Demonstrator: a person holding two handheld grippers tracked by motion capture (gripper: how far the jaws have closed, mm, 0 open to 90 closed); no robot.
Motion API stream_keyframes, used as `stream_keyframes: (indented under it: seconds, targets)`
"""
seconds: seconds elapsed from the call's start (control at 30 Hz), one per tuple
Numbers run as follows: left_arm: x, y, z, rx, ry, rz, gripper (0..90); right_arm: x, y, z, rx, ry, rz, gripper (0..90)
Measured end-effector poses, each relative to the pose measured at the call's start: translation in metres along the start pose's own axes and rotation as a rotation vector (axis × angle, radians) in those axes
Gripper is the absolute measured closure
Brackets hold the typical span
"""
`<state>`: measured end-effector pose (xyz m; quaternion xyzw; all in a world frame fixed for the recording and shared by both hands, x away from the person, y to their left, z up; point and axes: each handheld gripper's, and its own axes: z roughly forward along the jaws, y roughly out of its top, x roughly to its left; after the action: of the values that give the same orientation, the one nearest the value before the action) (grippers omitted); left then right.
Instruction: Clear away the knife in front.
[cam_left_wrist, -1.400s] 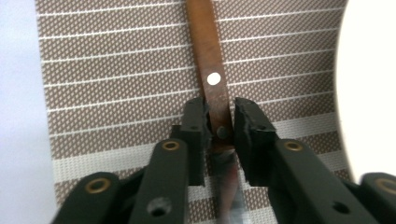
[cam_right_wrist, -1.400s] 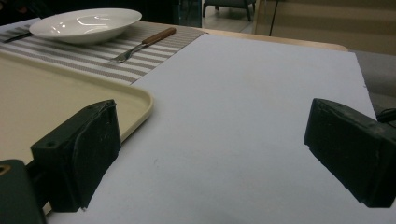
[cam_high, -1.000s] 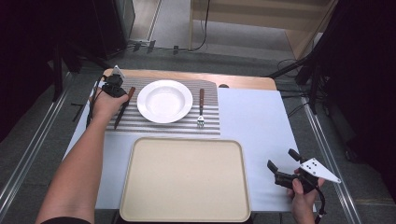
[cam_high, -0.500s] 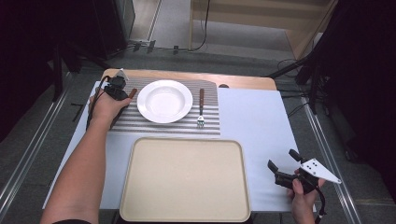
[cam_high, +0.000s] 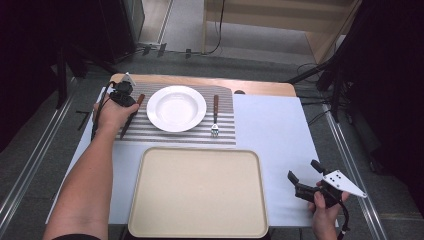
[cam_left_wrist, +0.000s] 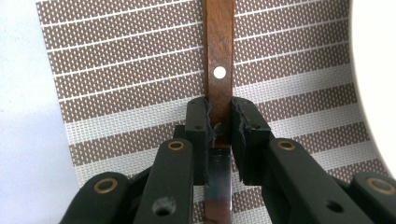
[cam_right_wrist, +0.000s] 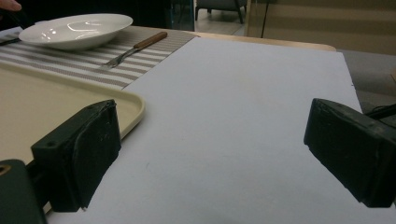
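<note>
A knife with a brown wooden handle (cam_left_wrist: 218, 56) lies on the striped placemat (cam_high: 225, 136), just left of the white plate (cam_high: 176, 108). My left gripper (cam_left_wrist: 219, 119) is shut on the knife where the handle meets the blade. In the high view, that gripper (cam_high: 122, 95) sits at the mat's far left corner, with the hand over part of the knife (cam_high: 139, 99). My right gripper (cam_high: 304, 171) is held near the table's front right corner. It stands open (cam_right_wrist: 210, 149) with nothing between its pads.
A fork (cam_high: 215, 116) with a wooden handle lies on the mat right of the plate. A large beige tray (cam_high: 197, 192) takes up the near middle of the table. Light blue table cover (cam_high: 270, 130) stretches between the tray and the right gripper.
</note>
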<state>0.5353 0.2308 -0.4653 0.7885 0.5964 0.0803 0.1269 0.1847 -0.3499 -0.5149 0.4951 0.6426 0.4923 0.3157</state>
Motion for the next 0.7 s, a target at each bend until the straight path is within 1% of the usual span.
stream_keyframes:
  seconds: [0.03, 0.17, 0.2, 0.27, 0.33, 0.37, 0.4, 0.43, 0.5, 0.53, 0.57, 0.63, 0.7]
  targets:
    - [-0.002, 0.000, -0.001, 0.000, 0.012, 0.011, 76.8, 0.000, 0.000, 0.000, 0.000, -0.001, 0.001, 3.1]
    - [-0.003, -0.001, -0.001, -0.004, 0.019, 0.021, 76.9, 0.000, 0.000, 0.000, 0.002, -0.002, 0.000, 3.2]
    - [-0.001, -0.001, -0.001, -0.003, 0.007, 0.021, 76.9, 0.000, 0.000, 0.000, 0.002, -0.003, -0.002, 3.2]
    - [0.000, -0.001, -0.002, 0.006, -0.001, 0.029, 76.9, 0.000, 0.000, 0.000, 0.002, -0.004, 0.000, 3.2]
    - [0.000, -0.002, -0.003, 0.011, 0.002, 0.034, 76.9, 0.000, 0.000, 0.000, 0.002, -0.004, 0.000, 3.2]
    - [0.002, -0.003, -0.005, 0.002, -0.013, 0.024, 76.8, 0.000, 0.000, 0.000, 0.001, -0.006, -0.001, 3.2]
    - [0.002, -0.003, -0.005, 0.002, -0.013, 0.024, 76.9, 0.000, 0.000, 0.000, 0.001, -0.006, -0.001, 3.2]
    - [0.003, -0.005, -0.007, -0.009, -0.026, 0.019, 76.8, 0.000, 0.000, 0.000, 0.000, -0.006, -0.001, 3.2]
    - [0.004, -0.006, -0.009, -0.012, -0.027, 0.024, 76.9, 0.000, 0.000, 0.000, 0.001, -0.006, -0.004, 3.2]
    - [0.004, -0.007, -0.010, -0.018, -0.026, 0.020, 76.9, 0.000, 0.000, 0.000, 0.001, -0.006, -0.004, 3.2]
    - [0.005, -0.008, -0.015, -0.023, -0.035, 0.025, 76.9, 0.000, 0.000, 0.000, 0.000, -0.005, -0.005, 3.2]
    - [0.007, -0.009, -0.017, -0.025, -0.043, 0.028, 76.9, 0.000, 0.000, 0.000, 0.000, -0.005, -0.005, 3.2]
    - [0.008, -0.010, -0.022, -0.037, -0.033, 0.032, 76.9, 0.000, 0.000, 0.000, 0.000, -0.007, -0.005, 3.2]
